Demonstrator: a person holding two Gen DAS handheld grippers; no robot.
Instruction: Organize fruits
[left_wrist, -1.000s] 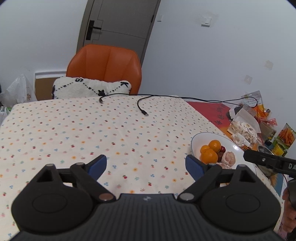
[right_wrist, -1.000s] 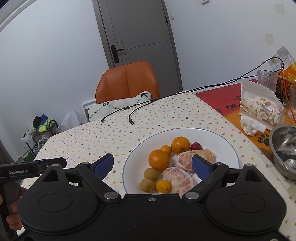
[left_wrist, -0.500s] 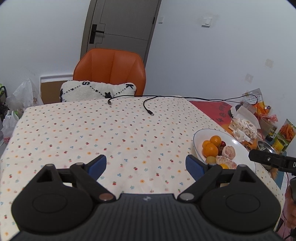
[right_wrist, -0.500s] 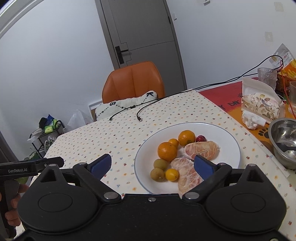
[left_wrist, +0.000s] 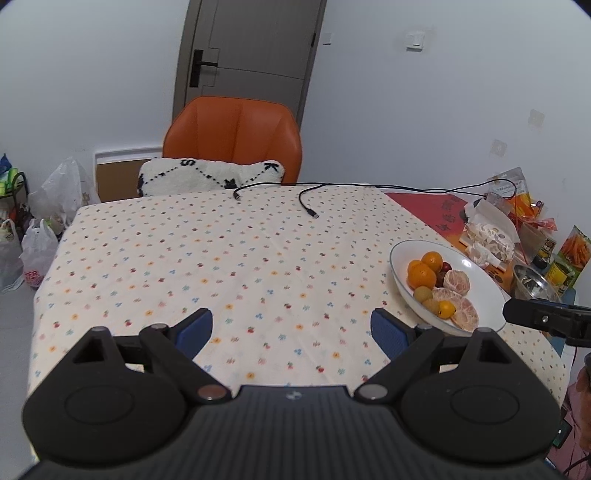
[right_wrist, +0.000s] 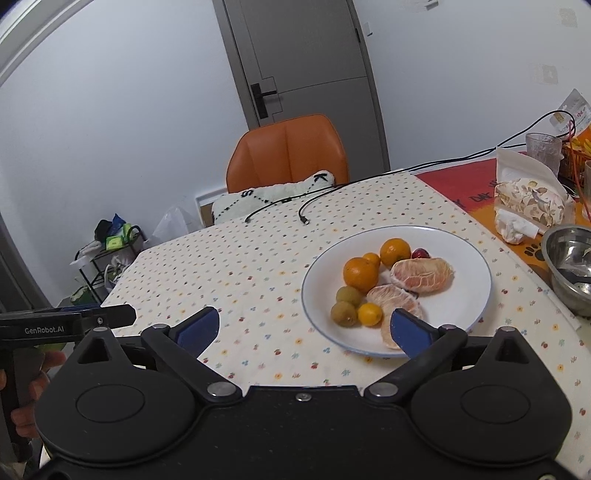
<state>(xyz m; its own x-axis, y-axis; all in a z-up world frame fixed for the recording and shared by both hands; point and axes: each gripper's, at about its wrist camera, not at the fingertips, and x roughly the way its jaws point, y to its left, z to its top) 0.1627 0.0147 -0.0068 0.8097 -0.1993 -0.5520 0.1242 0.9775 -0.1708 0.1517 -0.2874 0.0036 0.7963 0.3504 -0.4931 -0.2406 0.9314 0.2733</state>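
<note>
A white plate (right_wrist: 469, 295) on the dotted tablecloth holds oranges (right_wrist: 361, 272), small green fruits (right_wrist: 348, 295), a small yellow fruit (right_wrist: 370, 314), a red fruit (right_wrist: 420, 253) and peeled citrus pieces (right_wrist: 423, 274). My right gripper (right_wrist: 306, 328) hangs open just in front of the plate's near left rim, nothing between its blue pads. The left wrist view shows the same plate (left_wrist: 487, 286) at the right, and my left gripper (left_wrist: 291, 328) is open and empty over bare cloth to its left.
A steel bowl (right_wrist: 569, 262) and a wrapped packet (right_wrist: 532, 206) sit right of the plate on an orange mat. Black cables (left_wrist: 310, 199) lie at the far table edge. An orange chair (left_wrist: 232, 140) with a cushion stands behind. Bags sit on the floor at left (left_wrist: 33, 251).
Both grippers have drawn back and risen, so the plate and table look farther away. The plate has shifted rightward in the right wrist view. The jaws stayed open.
</note>
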